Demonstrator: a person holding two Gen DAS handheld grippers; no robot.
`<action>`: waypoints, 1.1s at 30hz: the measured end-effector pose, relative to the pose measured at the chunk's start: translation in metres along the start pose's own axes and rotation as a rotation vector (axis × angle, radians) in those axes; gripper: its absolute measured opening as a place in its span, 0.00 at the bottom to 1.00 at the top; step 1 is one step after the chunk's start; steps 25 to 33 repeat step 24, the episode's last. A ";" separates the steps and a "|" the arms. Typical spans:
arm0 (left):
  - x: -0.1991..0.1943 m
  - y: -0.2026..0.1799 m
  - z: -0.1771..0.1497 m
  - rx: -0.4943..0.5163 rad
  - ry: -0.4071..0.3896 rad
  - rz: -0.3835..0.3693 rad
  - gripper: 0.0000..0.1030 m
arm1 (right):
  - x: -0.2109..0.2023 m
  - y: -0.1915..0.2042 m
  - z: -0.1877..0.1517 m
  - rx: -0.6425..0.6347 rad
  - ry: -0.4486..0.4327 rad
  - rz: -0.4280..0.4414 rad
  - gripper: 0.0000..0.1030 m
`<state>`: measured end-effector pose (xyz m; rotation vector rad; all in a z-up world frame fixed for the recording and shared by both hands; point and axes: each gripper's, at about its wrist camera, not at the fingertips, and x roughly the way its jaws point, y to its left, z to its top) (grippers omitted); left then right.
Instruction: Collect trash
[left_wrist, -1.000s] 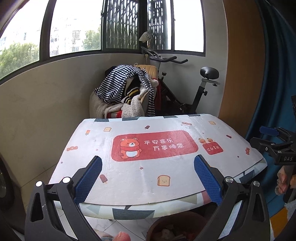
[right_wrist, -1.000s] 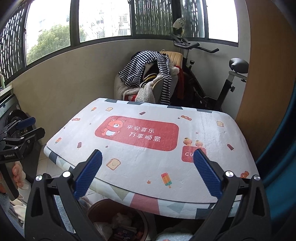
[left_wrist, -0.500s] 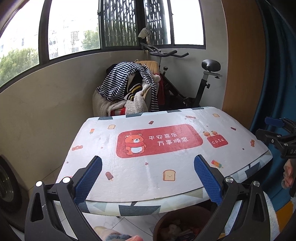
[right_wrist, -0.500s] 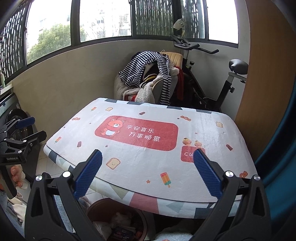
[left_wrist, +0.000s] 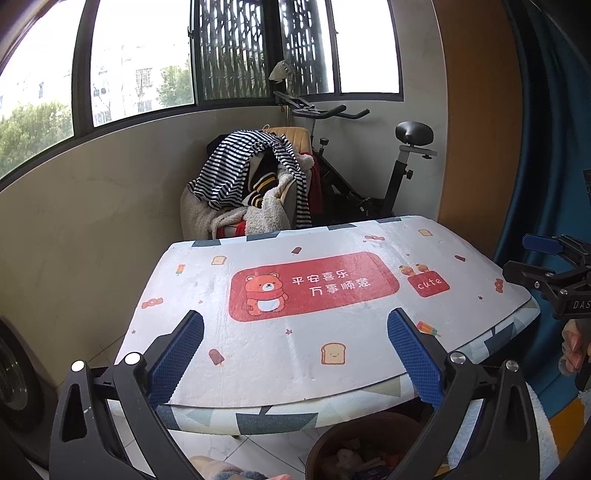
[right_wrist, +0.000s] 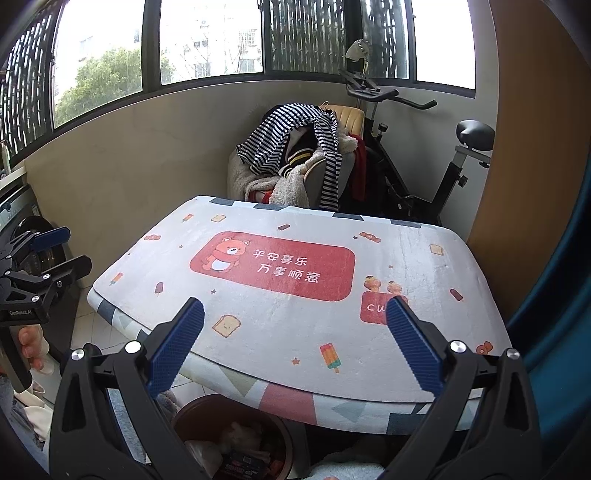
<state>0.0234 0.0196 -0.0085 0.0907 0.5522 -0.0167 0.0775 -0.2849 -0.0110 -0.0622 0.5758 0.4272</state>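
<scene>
The table (left_wrist: 295, 332) is viewed by both wrist cameras from above its near edge, facing the windowed wall. The left view is taken from nearer the table's left corner, the right view from its right. The table top and the exercise bike (right_wrist: 424, 177) behind the table are shared.

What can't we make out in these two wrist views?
- Bin contents: right wrist view, cut by the bottom edge and the right tool; items too jumbled to name.
- Bin in left wrist view: partly behind the left tool, cut by the bottom edge.
- Floor under the table: hidden by the tabletop.
- Chair: mostly buried in clothes.
- Washer: cut by the left edge.
</scene>
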 end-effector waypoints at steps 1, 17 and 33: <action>0.000 0.000 0.001 0.002 -0.001 -0.001 0.94 | 0.000 0.000 0.000 0.000 0.000 0.000 0.94; 0.000 0.001 0.001 -0.003 0.007 -0.020 0.94 | -0.002 0.000 0.004 -0.004 0.001 -0.002 0.94; 0.002 0.003 0.001 -0.004 0.018 -0.022 0.94 | -0.002 0.000 0.005 -0.006 0.001 -0.004 0.94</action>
